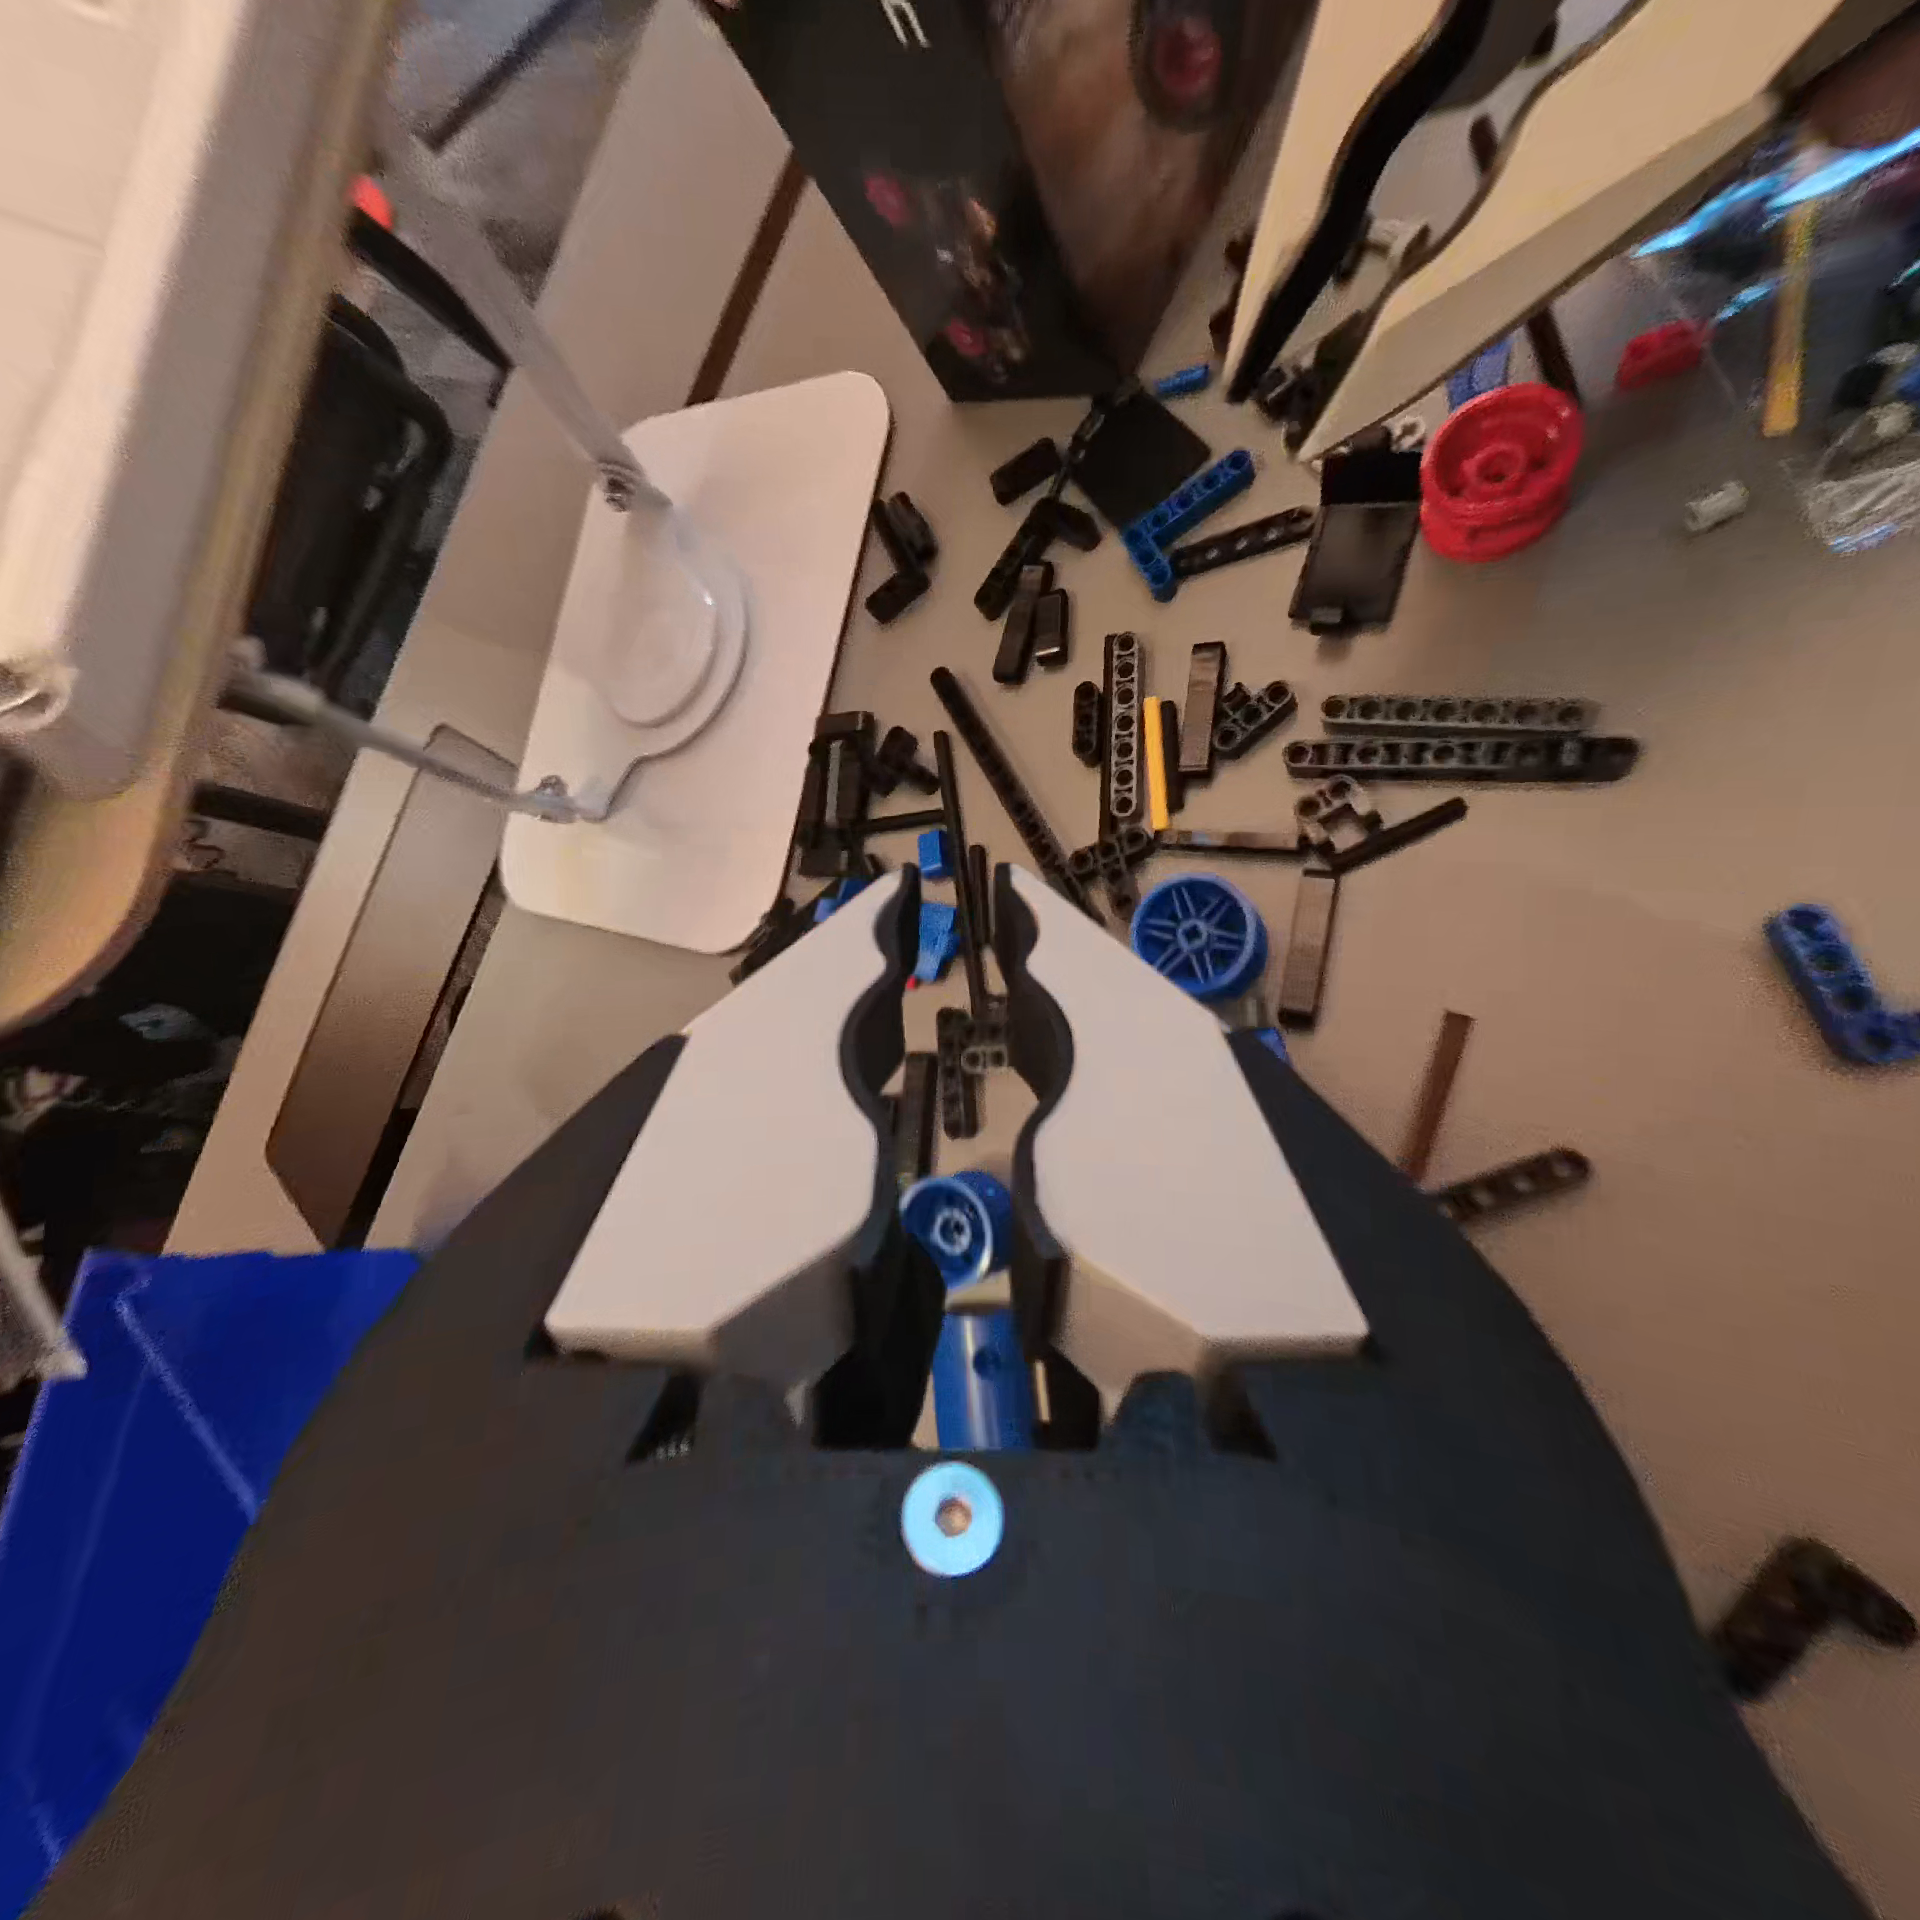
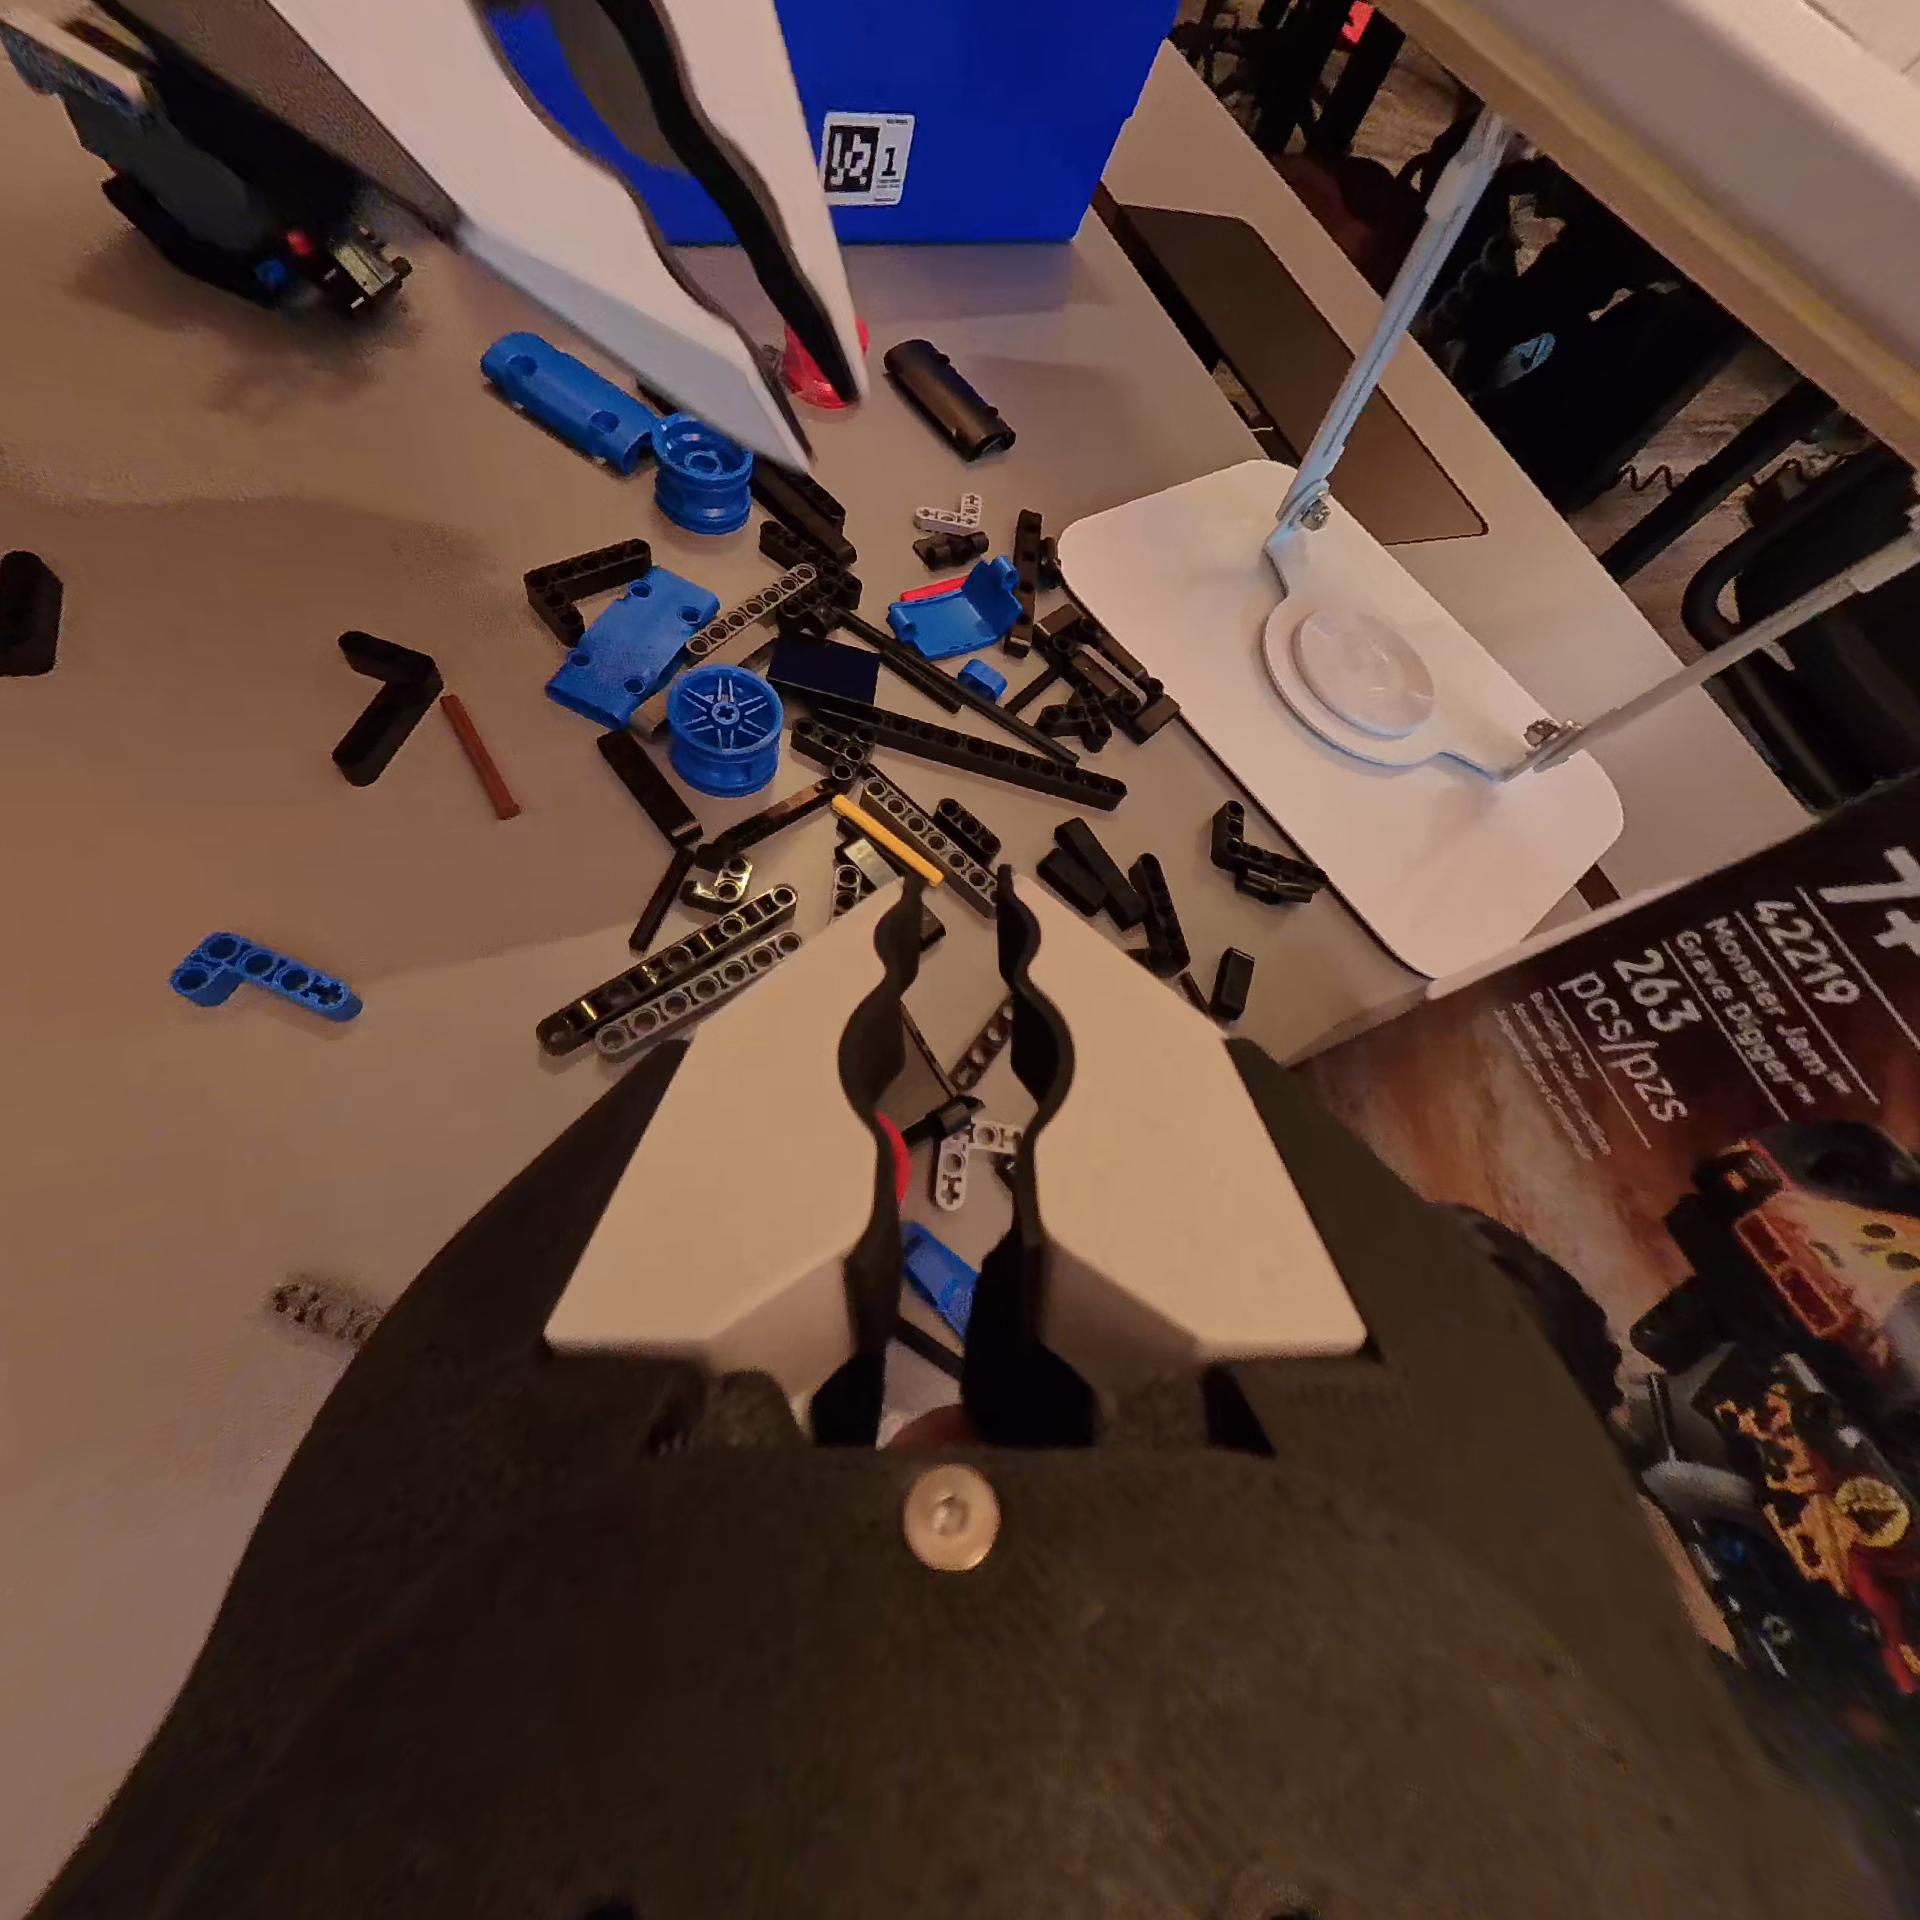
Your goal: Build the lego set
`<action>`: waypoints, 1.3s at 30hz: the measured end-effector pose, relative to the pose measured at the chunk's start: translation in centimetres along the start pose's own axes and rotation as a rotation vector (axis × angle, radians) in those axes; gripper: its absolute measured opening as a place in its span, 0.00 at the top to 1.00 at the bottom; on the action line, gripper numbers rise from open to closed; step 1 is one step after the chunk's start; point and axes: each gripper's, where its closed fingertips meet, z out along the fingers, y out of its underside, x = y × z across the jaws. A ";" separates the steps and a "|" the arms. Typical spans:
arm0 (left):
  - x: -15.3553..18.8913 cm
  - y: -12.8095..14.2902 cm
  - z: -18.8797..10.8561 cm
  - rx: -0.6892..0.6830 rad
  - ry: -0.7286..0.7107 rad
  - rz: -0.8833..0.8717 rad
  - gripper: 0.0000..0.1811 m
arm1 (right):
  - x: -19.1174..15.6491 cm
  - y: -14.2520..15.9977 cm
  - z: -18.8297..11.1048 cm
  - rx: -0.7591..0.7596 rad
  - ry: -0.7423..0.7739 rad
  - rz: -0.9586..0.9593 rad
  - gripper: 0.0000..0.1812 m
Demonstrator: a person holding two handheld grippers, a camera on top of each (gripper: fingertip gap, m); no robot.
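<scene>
Left wrist view: the left gripper (image 1: pixel 956 883) is spread a little, holding nothing, over the lego pieces (image 1: pixel 1122 748) on the surface (image 1: pixel 1558 1039).

Right wrist view: the right gripper (image 2: pixel 956 883) is spread a little too, over a yellow stick (image 2: pixel 886 838).

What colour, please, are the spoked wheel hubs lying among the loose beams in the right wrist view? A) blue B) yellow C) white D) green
A: both wheel hubs in the right wrist view, one beside the flat blue panel and one further back, are plainly blue.
</scene>
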 end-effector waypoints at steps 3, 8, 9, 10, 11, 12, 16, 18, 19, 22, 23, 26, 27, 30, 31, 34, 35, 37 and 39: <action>-0.2 1.2 3.3 -0.137 0.022 0.083 0.93 | 0.5 -0.1 -0.5 0.016 0.013 0.016 0.93; 0.4 3.1 6.4 -0.236 0.099 0.080 0.95 | 0.6 -0.7 -1.2 0.038 0.033 -0.003 0.93; 1.0 3.1 6.6 -0.237 0.141 0.053 0.95 | 0.5 -0.7 -1.2 0.039 0.031 -0.006 0.93; 0.9 3.2 6.9 -0.243 0.146 0.031 0.95 | 0.5 -0.7 -1.2 0.039 0.028 -0.007 0.93; 0.5 3.6 7.1 -0.268 0.125 0.029 0.95 | 0.4 -0.7 -1.2 0.041 0.025 -0.005 0.93; 0.5 4.0 7.3 -0.288 0.138 0.029 0.94 | 0.4 -0.7 -1.3 0.044 0.024 -0.001 0.93; 1.1 4.3 7.9 -0.295 0.209 -0.032 0.92 | 0.5 -0.7 -1.4 0.050 0.025 0.010 0.93; 0.8 4.6 8.2 -0.301 0.210 -0.047 0.93 | 0.6 -0.8 -1.5 0.058 0.023 0.016 0.93; 0.9 4.5 8.3 -0.296 0.231 -0.069 0.94 | 0.6 -0.8 -1.5 0.061 0.022 0.019 0.93; 1.1 4.6 8.3 -0.298 0.286 -0.122 0.96 | 0.6 -0.7 -1.6 0.060 0.018 0.022 0.93; 1.1 4.6 8.3 -0.300 0.297 -0.137 0.96 | 0.6 -0.7 -1.6 0.060 0.017 0.022 0.93; 1.1 4.5 8.4 -0.305 0.312 -0.148 0.96 | 0.6 -0.7 -1.6 0.063 0.015 0.024 0.93; 1.1 4.4 8.5 -0.300 0.307 -0.136 0.96 | 0.6 -0.7 -1.7 0.064 0.015 0.024 0.93; 1.2 4.3 8.5 -0.288 0.296 -0.134 0.96 | 0.7 -0.7 -1.8 0.066 0.018 0.025 0.93; 1.3 4.2 8.5 -0.277 0.293 -0.138 0.97 | 0.7 -0.7 -1.8 0.066 0.019 0.027 0.93; 1.9 3.8 7.9 -0.249 0.292 -0.134 0.97 | 0.7 -0.4 -1.7 0.062 0.018 0.030 0.93; 2.2 3.6 7.6 -0.237 0.298 -0.139 0.97 | 0.7 -0.3 -1.7 0.060 0.016 0.031 0.93; 2.5 3.4 7.1 -0.224 0.294 -0.131 0.97 | 0.5 -0.3 -1.5 0.058 0.008 0.030 0.93; 2.9 2.9 6.5 -0.193 0.298 -0.140 0.97 | 0.2 -0.2 -1.3 0.054 0.000 0.020 0.92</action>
